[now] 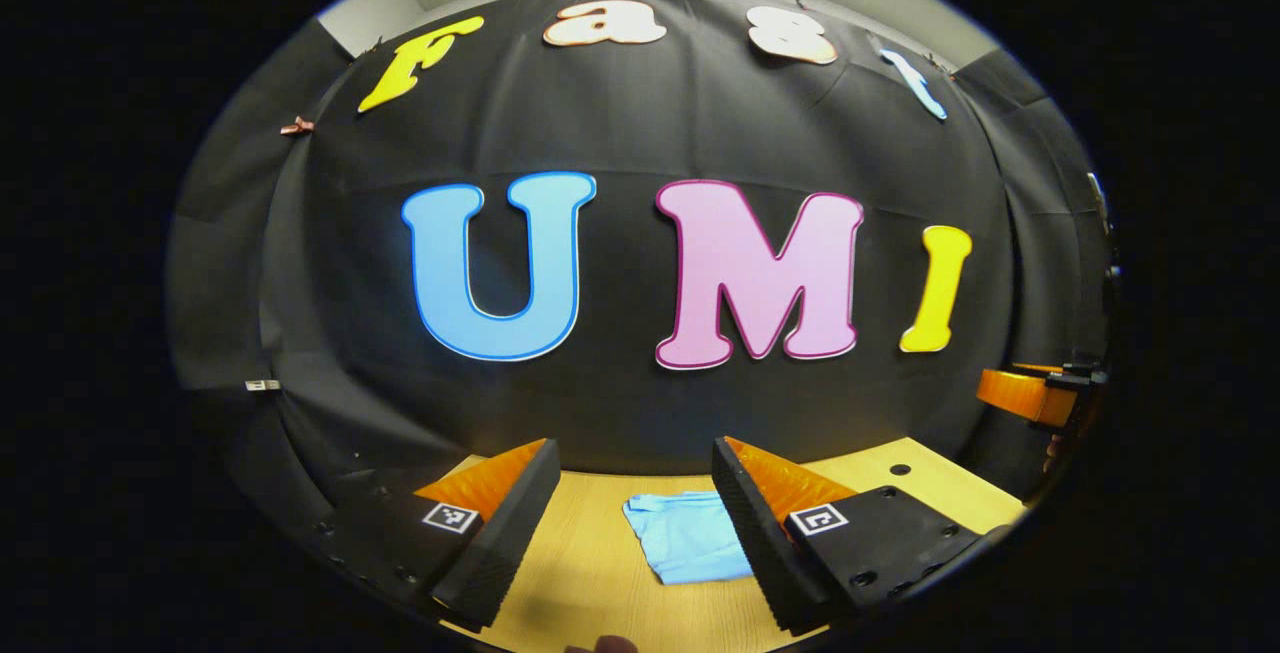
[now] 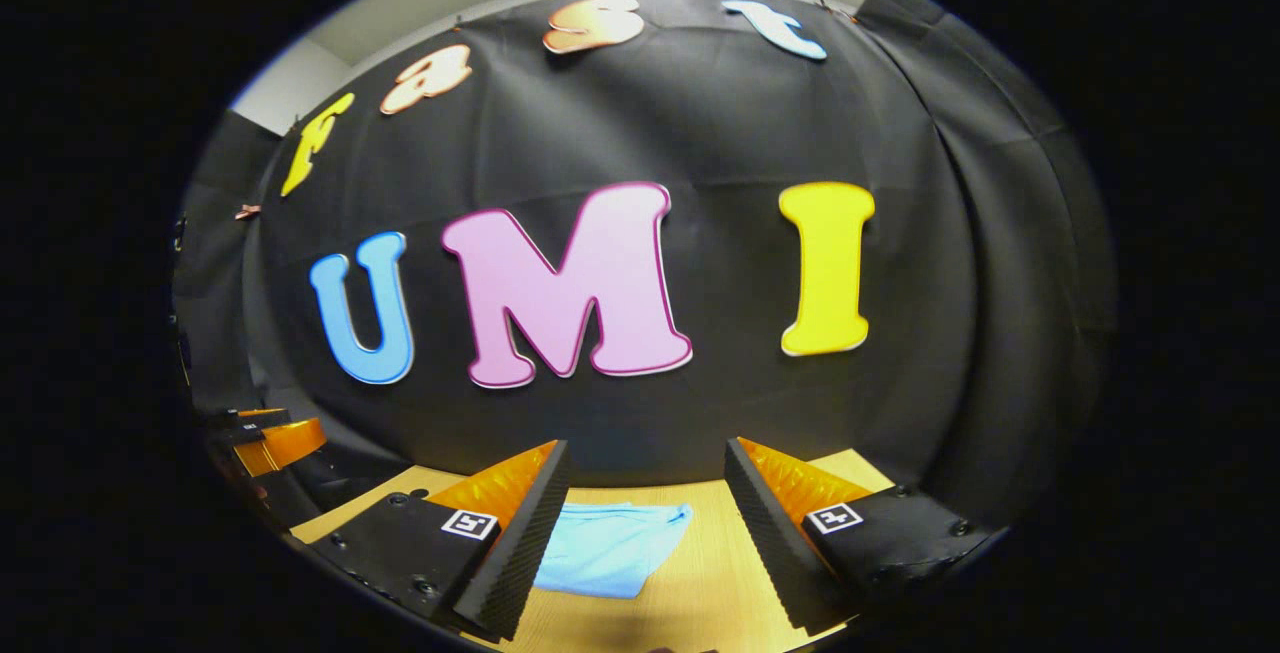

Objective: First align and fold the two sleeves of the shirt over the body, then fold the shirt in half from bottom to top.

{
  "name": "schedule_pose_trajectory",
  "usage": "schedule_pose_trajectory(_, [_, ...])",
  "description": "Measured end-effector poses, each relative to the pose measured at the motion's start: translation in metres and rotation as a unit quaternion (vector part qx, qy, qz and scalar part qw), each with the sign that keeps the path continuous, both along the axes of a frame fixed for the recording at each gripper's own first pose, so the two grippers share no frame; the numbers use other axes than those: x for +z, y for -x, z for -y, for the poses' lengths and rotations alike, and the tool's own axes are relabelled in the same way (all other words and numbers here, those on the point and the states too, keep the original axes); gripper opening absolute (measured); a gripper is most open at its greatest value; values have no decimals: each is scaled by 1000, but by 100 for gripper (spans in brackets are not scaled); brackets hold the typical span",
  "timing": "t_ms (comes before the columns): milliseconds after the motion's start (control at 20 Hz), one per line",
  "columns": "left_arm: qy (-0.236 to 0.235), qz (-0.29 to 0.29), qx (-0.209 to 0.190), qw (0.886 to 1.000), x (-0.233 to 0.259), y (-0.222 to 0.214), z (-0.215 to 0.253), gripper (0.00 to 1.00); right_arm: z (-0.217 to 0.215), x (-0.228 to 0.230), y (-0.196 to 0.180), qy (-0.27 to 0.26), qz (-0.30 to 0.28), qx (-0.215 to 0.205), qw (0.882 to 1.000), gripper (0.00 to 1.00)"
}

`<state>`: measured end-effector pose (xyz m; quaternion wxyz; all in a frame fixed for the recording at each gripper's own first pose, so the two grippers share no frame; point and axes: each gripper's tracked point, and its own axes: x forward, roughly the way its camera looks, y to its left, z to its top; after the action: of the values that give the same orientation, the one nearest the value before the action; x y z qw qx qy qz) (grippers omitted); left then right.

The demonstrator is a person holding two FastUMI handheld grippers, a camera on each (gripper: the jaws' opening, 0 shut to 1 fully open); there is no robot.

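A light blue shirt [image 1: 688,537] lies in a compact folded bundle on the wooden table [image 1: 590,573], seen past my left gripper [image 1: 632,523]. That gripper is open, raised above the table and holding nothing. In the right gripper view the same shirt [image 2: 610,548] lies ahead and slightly left, partly behind the left finger. My right gripper [image 2: 645,528] is open too, clear of the cloth. The right gripper [image 1: 1035,395] shows at the right edge of the left gripper view. The left gripper [image 2: 265,443] shows at the left edge of the right gripper view.
The black cloth booth wall rises just behind the table's far edge. Two small dark holes [image 1: 900,469] mark the tabletop at the right. A fingertip [image 1: 605,645] shows at the bottom edge of the left gripper view.
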<state>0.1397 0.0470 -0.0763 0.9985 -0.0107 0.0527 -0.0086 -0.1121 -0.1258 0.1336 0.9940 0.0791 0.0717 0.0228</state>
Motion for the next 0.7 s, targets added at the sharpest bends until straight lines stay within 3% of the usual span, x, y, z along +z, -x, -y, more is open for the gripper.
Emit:
schedule_pose_trajectory(50, [-2, 4, -7, 1000, 5, 17, 4, 98, -3, 14, 14, 7, 9, 6, 1000, 96])
schedule_pose_trajectory(250, [-12, 7, -36, 999, 12, 80, 20, 97, -10, 51, 73, 17, 31, 21, 999, 96])
schedule_pose_trajectory(400, [-15, 10, -46, 999, 16, 111, 25, 96, -12, 64, 109, 57, 45, 26, 997, 96])
schedule_pose_trajectory(600, [-16, 15, -44, 999, 18, 134, 25, 95, -28, 67, 139, 38, 37, 36, 998, 100])
schedule_pose_trajectory(700, [-13, 19, -45, 999, 21, 140, 29, 95, -30, 69, 143, 38, 39, 36, 998, 96])
